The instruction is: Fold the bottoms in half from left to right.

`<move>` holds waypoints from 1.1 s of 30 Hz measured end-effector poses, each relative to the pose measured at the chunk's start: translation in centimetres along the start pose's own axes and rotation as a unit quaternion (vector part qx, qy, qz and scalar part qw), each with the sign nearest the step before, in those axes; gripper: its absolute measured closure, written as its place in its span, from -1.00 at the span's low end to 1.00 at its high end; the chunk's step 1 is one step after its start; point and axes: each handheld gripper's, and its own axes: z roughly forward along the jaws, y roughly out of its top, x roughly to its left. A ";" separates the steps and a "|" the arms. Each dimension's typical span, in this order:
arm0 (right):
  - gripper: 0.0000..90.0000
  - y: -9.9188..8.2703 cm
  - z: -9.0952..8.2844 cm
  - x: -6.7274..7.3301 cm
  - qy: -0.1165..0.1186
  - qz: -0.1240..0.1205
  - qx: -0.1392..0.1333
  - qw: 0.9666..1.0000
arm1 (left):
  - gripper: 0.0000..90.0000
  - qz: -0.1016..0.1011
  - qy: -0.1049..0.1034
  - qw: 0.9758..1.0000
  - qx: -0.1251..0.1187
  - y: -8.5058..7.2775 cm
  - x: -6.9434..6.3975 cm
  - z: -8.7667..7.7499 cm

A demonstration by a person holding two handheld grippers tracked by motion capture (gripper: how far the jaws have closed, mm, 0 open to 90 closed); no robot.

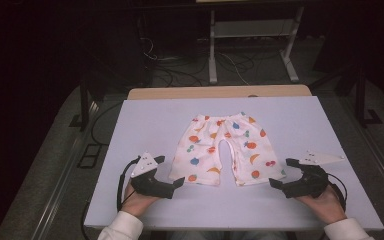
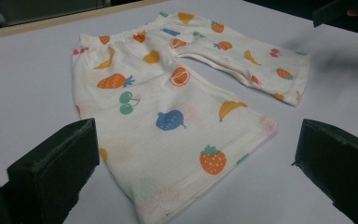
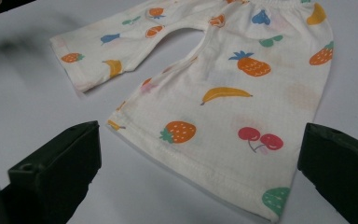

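A pair of small white shorts [image 1: 223, 149] printed with coloured fruit lies flat in the middle of the white table [image 1: 140, 125], waistband away from me, legs toward me. My left gripper [image 1: 172, 176] rests on the table just left of the left leg hem, jaws wide open and empty. In the left gripper view the shorts [image 2: 177, 107] spread out ahead between the two black jaws. My right gripper [image 1: 282, 174] sits just right of the right leg hem, open and empty. The right gripper view has the right leg [image 3: 233, 116] lying between its jaws.
The white table top ends in a wooden strip [image 1: 220, 92] at the far edge. Beyond it stand a desk frame [image 1: 252, 45] and cables on the floor. Bare table surface lies on both sides of the shorts.
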 end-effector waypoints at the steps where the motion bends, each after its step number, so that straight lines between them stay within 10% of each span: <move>1: -1.00 0.1 -0.1 0.0 -0.001 -0.001 -0.003 1.000 | -1.00 0.000 0.000 1.000 0.000 0.0 0.0 0.0; 33: -1.00 2.5 0.1 0.1 0.002 -0.006 -0.006 1.000 | -1.00 -0.006 -0.004 1.000 0.001 -0.1 -0.1 0.1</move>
